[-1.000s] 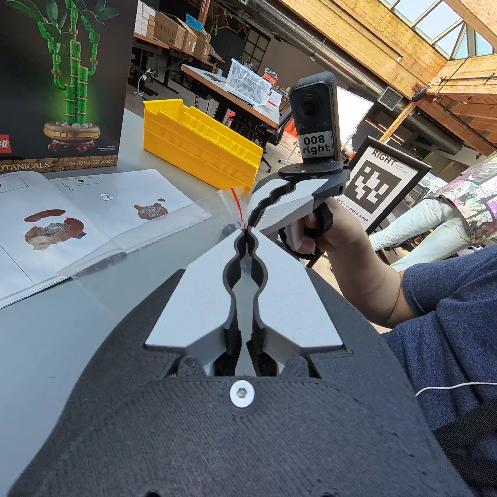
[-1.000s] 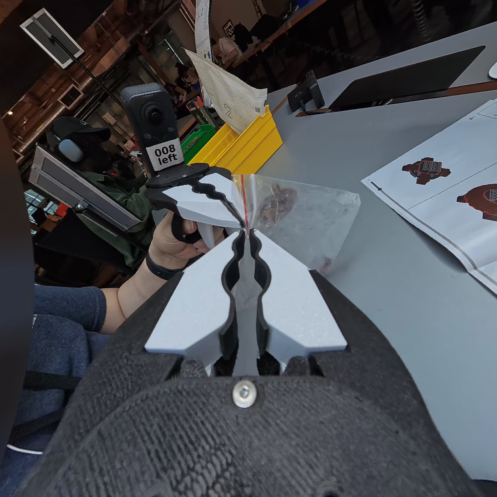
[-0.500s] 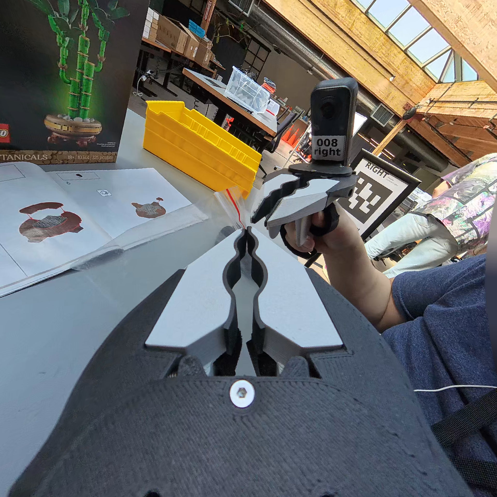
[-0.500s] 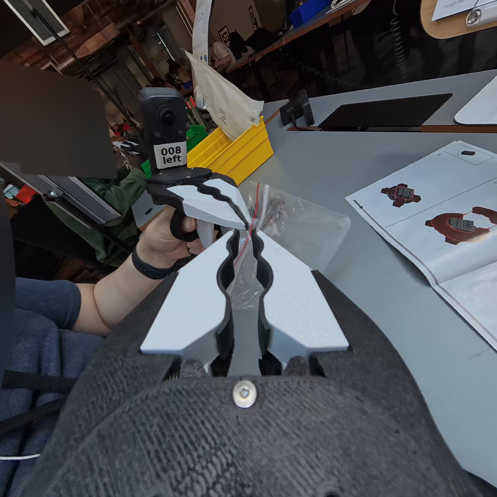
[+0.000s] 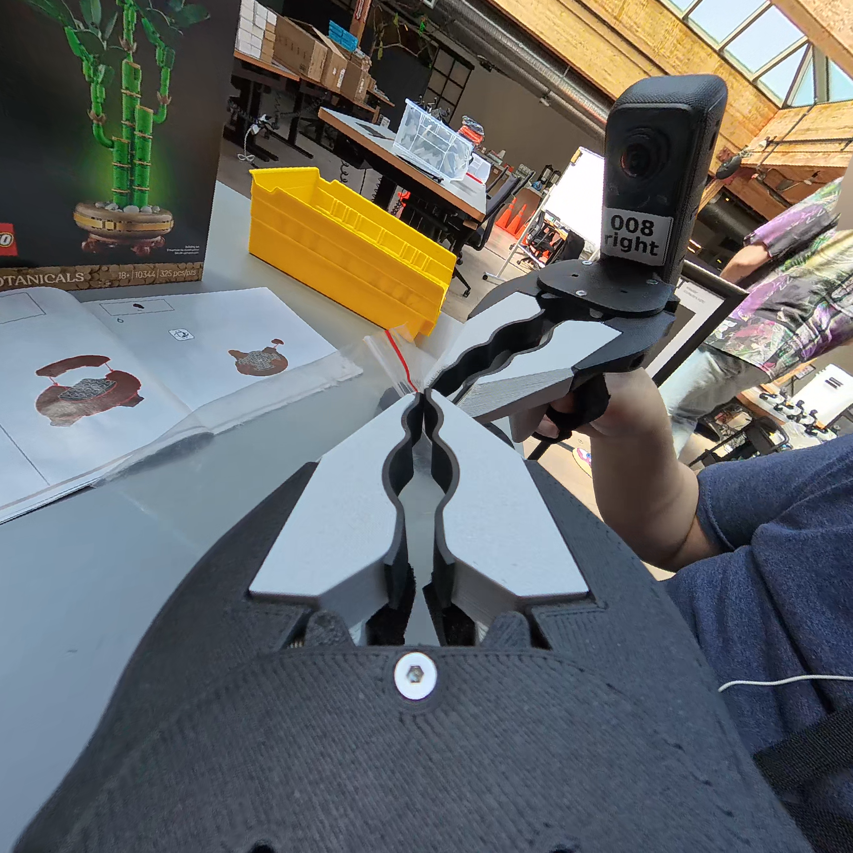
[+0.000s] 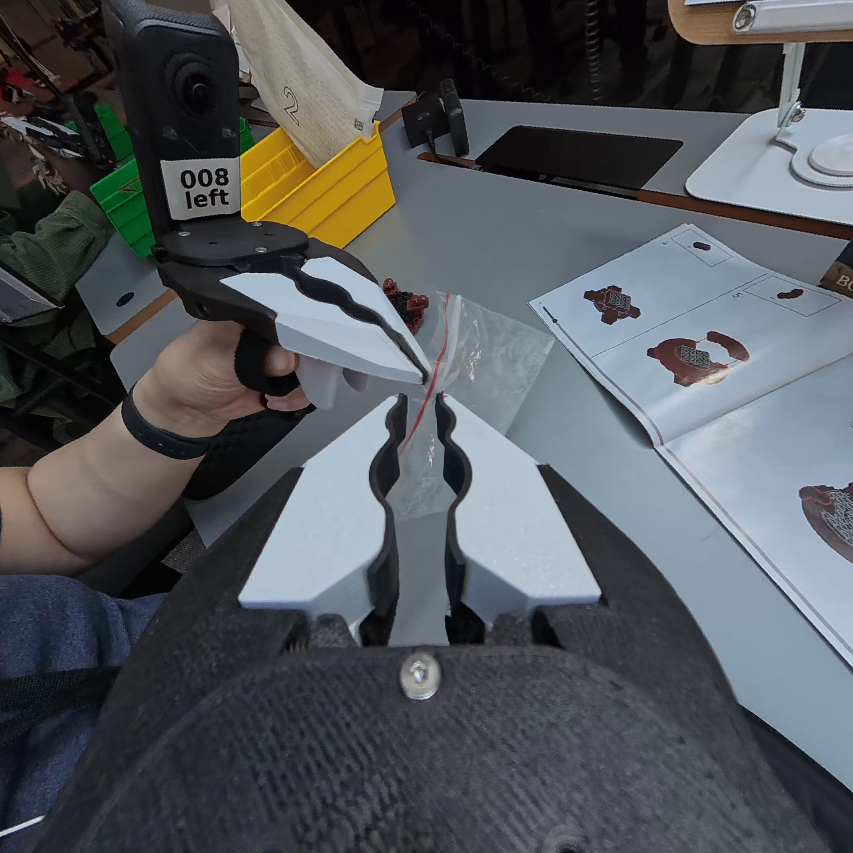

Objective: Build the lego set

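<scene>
Right wrist view: right gripper [image 6: 417, 398] jaws slightly apart, clear zip bag [image 6: 480, 355] edge loose between the tips | left gripper [image 6: 422, 375] at 12 o'clock, tips pinched together on bag's red-striped seal | brown lego pieces [image 6: 406, 307] at 11 o'clock on grey table [image 6: 531, 240] | instruction booklet [image 6: 720, 369] at 2 o'clock

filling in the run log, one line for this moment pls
left gripper: shut on clear zip bag | right gripper: open, at bag | brown lego piece: on table

Brown lego build [image 6: 406, 302] half hidden behind left hand-held gripper [image 6: 423, 375]; set box [image 5: 106, 143] cropped at edge
</scene>
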Demonstrator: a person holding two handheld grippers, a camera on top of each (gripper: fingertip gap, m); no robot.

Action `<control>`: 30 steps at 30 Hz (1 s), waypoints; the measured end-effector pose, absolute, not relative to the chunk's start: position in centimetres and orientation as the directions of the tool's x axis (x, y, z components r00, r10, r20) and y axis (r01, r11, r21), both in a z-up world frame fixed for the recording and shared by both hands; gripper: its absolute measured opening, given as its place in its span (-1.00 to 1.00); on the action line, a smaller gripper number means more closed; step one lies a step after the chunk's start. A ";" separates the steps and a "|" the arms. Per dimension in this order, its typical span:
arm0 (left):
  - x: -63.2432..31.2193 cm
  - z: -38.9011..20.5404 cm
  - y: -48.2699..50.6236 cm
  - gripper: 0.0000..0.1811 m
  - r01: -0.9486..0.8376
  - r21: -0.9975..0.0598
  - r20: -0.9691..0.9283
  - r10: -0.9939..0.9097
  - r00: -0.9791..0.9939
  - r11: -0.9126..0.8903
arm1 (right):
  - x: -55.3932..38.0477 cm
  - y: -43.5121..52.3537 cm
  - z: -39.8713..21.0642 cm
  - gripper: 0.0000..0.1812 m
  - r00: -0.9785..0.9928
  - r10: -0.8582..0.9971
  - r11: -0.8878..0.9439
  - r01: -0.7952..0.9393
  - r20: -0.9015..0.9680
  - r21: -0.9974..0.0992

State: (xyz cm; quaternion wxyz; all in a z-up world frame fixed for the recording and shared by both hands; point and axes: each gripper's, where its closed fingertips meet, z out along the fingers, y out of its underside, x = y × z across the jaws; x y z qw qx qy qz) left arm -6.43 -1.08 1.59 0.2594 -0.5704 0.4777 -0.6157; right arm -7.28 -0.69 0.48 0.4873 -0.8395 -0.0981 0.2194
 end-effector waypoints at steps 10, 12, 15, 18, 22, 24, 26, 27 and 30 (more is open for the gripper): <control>-6.4 1.5 -1.3 -1.00 -0.229 -0.893 0.435 -0.876 -0.208 -0.388 | -6.9 -1.0 0.6 -0.99 0.882 0.364 -0.514 -0.077 -0.299 -0.855; -6.4 1.4 -1.4 -1.00 -0.233 -0.893 0.433 -0.877 -0.208 -0.386 | -6.9 -1.0 0.6 -1.00 0.877 0.366 -0.515 -0.088 -0.312 -0.852; -6.4 1.5 -1.4 -1.00 -0.227 -0.890 0.442 -0.871 -0.214 -0.396 | -6.9 -1.0 0.7 -1.00 0.864 0.374 -0.507 -0.114 -0.337 -0.854; -6.5 1.6 -1.3 -1.00 -0.220 -0.882 0.460 -0.860 -0.220 -0.416 | -6.8 -0.9 0.9 -1.00 0.857 0.373 -0.496 -0.139 -0.356 -0.857; -6.9 1.8 -0.9 -0.85 -0.197 -0.873 0.481 -0.854 -0.197 -0.446 | -6.5 -0.8 0.9 -1.00 0.847 0.367 -0.496 -0.171 -0.384 -0.851; -7.0 1.4 -0.8 -0.83 -0.203 -0.878 0.467 -0.868 -0.169 -0.433 | -6.6 -0.8 0.9 -1.00 0.834 0.372 -0.497 -0.192 -0.408 -0.846; -6.9 1.0 -1.2 -0.83 -0.218 -0.883 0.453 -0.876 -0.164 -0.416 | -6.7 -0.7 0.9 -1.00 0.825 0.375 -0.497 -0.207 -0.424 -0.843; -6.8 0.9 -1.4 -0.83 -0.222 -0.882 0.455 -0.874 -0.169 -0.416 | -6.7 -0.6 0.9 -1.00 0.822 0.376 -0.497 -0.209 -0.426 -0.842; -6.5 0.6 -1.3 -0.91 -0.224 -0.874 0.469 -0.869 -0.159 -0.431 | -6.9 -0.6 0.9 -1.00 0.820 0.382 -0.498 -0.206 -0.426 -0.842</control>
